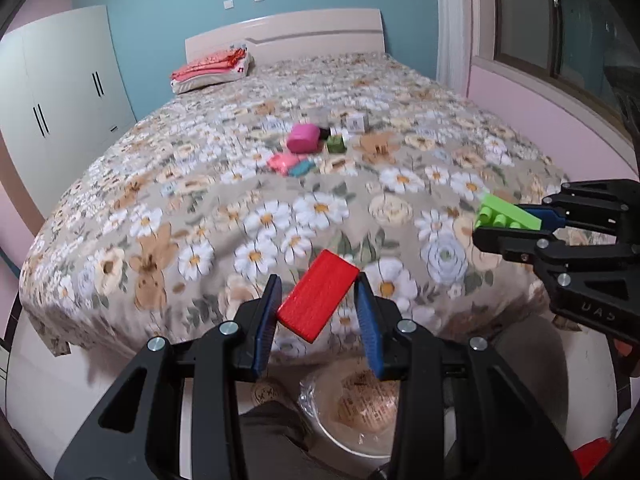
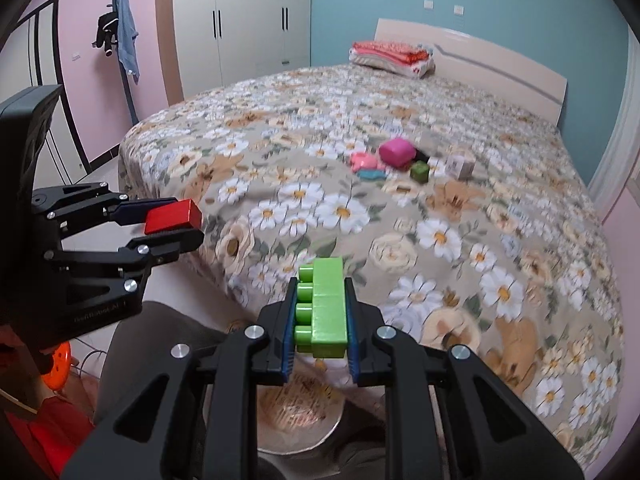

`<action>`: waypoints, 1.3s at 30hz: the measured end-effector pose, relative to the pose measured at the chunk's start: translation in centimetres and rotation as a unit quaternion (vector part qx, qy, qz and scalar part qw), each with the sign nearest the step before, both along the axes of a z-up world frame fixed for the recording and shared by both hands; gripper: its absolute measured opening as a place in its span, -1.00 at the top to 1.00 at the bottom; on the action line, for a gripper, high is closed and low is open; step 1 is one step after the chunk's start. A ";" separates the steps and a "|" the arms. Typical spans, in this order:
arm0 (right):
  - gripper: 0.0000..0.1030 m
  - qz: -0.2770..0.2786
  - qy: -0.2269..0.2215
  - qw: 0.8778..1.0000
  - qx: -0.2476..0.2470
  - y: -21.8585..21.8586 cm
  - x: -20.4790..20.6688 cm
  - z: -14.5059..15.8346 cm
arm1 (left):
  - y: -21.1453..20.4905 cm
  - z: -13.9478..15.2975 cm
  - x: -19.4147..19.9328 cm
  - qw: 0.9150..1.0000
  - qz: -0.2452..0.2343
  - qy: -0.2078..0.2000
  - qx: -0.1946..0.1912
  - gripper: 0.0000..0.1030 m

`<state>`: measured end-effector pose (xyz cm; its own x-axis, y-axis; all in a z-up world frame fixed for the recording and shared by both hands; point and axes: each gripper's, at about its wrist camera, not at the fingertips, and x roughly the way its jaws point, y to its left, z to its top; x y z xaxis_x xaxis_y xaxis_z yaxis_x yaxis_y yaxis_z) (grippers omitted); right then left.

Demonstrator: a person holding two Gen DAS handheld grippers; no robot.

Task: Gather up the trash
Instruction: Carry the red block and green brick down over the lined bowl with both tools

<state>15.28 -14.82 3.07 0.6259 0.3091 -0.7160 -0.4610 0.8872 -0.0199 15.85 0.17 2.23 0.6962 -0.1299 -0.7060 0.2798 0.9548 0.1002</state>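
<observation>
A large bed covered with a beige floral-print spread (image 1: 248, 184) fills both views; its near edge is hidden behind the grippers. A white wardrobe with dark handles (image 1: 60, 108) is seen at the far left, partly cut off by the lens rim. A stack of folded red and pink bedding (image 1: 212, 68) lies at the far end by the headboard.

Below the grippers a round white bin lined with clear plastic (image 1: 352, 436) is noted on the floor, largely masked by the gripper arms; crumpled brown wrappers inside are blurred and cannot be read.

The left gripper (image 1: 318, 304) is clamped on a flat red rectangular block (image 1: 318, 300), held tilted above the near edge of the bed. The right gripper (image 2: 320, 312) is clenched on a bright green studded plastic brick (image 2: 322, 308), studs facing left, above the bin.

In the middle of the bed a cluster of small items remains: a magenta rounded box (image 1: 303, 138), a pink flat piece (image 1: 282, 162), a teal piece (image 1: 302, 169), a dark green cube (image 1: 335, 144) and a small white carton (image 1: 357, 123). A dark item behind the magenta box cannot be identified.
</observation>
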 end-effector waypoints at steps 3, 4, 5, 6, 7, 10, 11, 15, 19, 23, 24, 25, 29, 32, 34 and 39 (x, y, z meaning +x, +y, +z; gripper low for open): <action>0.56 0.000 0.019 1.000 -0.001 0.3 -0.3 -1.9 | -0.4 -2.1 -0.5 1.000 -0.004 0.012 0.009 0.26; 0.56 0.000 0.027 1.000 0.000 0.4 -0.5 -2.7 | -0.5 -2.8 -0.6 1.000 -0.005 0.018 0.009 0.26; 0.56 0.000 0.033 0.999 -0.001 0.5 -0.6 -3.3 | -0.5 -3.2 -0.7 1.000 -0.005 0.021 0.009 0.26; 0.56 0.000 0.039 0.999 -0.001 0.6 -0.7 -4.0 | -0.6 -3.9 -0.8 1.000 -0.006 0.028 0.010 0.26; 0.56 0.000 0.044 0.999 -0.001 0.6 -0.8 -4.4 | -0.7 -4.7 -0.8 0.999 -0.006 0.034 0.010 0.26; 0.56 -0.002 0.066 0.998 -0.002 0.9 -0.9 -6.6 | -0.8 -6.7 -1.0 0.999 -0.006 0.051 0.011 0.26; 0.56 -0.003 0.071 0.997 -0.003 0.9 -1.0 -7.2 | -0.7 -7.2 -1.0 0.998 -0.005 0.056 0.010 0.26; 0.56 -0.005 0.095 0.995 -0.009 1.1 -1.2 -9.7 | -0.6 -10.2 -0.8 0.997 0.001 0.082 0.012 0.26; 0.56 -0.006 0.113 0.993 -0.019 1.5 -1.5 -12.3 | -0.6 -13.0 -0.6 0.994 0.009 0.104 0.017 0.26; 0.56 -0.014 0.135 0.991 -0.024 1.7 -1.6 -14.9 | -0.6 -15.8 -0.3 0.991 0.018 0.131 0.015 0.26; 0.56 -0.016 0.139 0.990 -0.027 1.7 -1.6 -15.7 | -0.6 -16.7 -0.2 0.990 0.020 0.139 0.017 0.26; 0.56 -0.018 0.143 0.989 -0.027 1.7 -1.5 -16.1 | -0.6 -17.2 -0.1 0.989 0.021 0.143 0.018 0.26; 0.56 -0.036 0.167 0.985 -0.033 1.6 -1.3 -19.0 | -0.3 -19.7 0.5 0.985 0.035 0.168 0.015 0.26; 0.56 -0.045 0.192 0.980 -0.036 1.6 -1.1 -21.3 | -0.2 -21.8 1.0 0.981 0.044 0.191 0.008 0.26; 0.56 -0.047 0.207 0.976 -0.038 1.7 -1.0 -22.6 | -0.2 -23.2 1.4 0.977 0.047 0.207 0.004 0.26; 0.56 -0.058 0.247 0.966 -0.044 1.6 -0.3 -26.3 | -0.2 -26.2 2.1 0.969 0.052 0.242 -0.010 0.26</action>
<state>14.97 -13.27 -23.25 0.2278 0.1816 -0.9566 -0.3313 0.9383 0.0992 17.99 -0.01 -24.00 0.2951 -0.0937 -0.9509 0.1921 0.9807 -0.0370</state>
